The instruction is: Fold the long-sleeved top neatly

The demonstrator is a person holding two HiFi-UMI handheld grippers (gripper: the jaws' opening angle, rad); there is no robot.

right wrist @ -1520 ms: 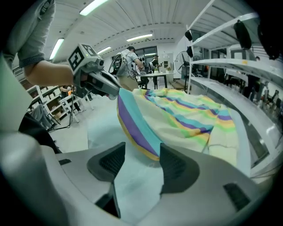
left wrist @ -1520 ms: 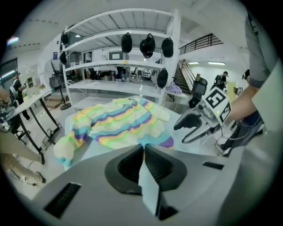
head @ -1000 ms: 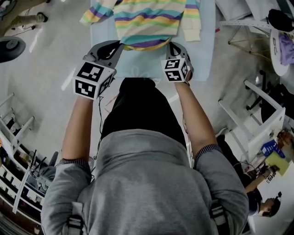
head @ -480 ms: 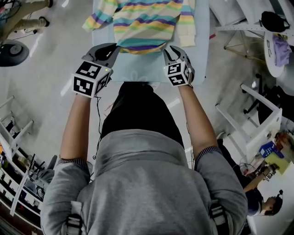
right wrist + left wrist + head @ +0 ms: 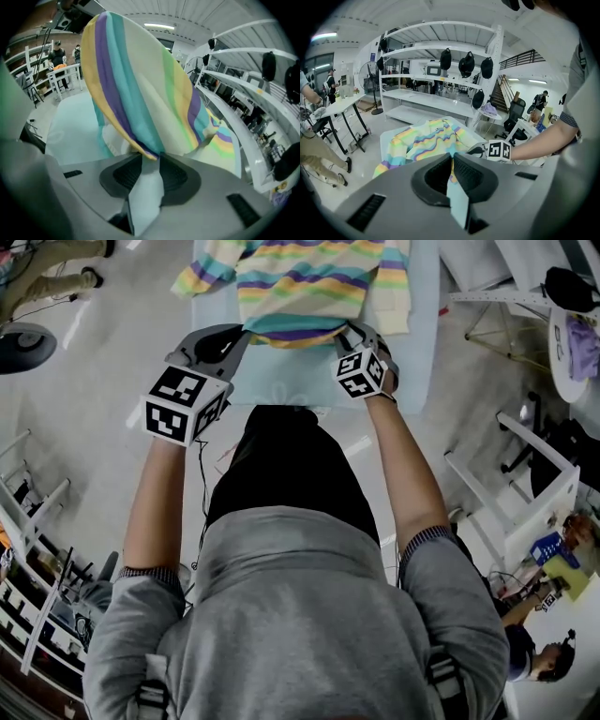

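Observation:
A long-sleeved top (image 5: 309, 277) with pastel stripes lies on a pale blue table (image 5: 281, 381), its hem toward me. My left gripper (image 5: 246, 332) is at the hem's left corner and shut on it. A strip of cloth is pinched between its pads (image 5: 464, 171), with the rest of the top (image 5: 426, 140) spread beyond. At the hem's right corner, my right gripper (image 5: 349, 329) has its jaws opening. The hem still lies in the gap (image 5: 151, 161), and the top (image 5: 140, 93) humps up in front of it.
A white shelving rack (image 5: 440, 70) hung with dark caps stands behind the table. White frames and a desk (image 5: 525, 493) are to the right, with a round table (image 5: 572, 334) behind them. A fan base (image 5: 19, 338) sits on the floor at left. People stand farther off.
The right gripper has edged toward the top and rolled a little, its marker cube showing a different tilt. The left gripper has held its place on the hem.

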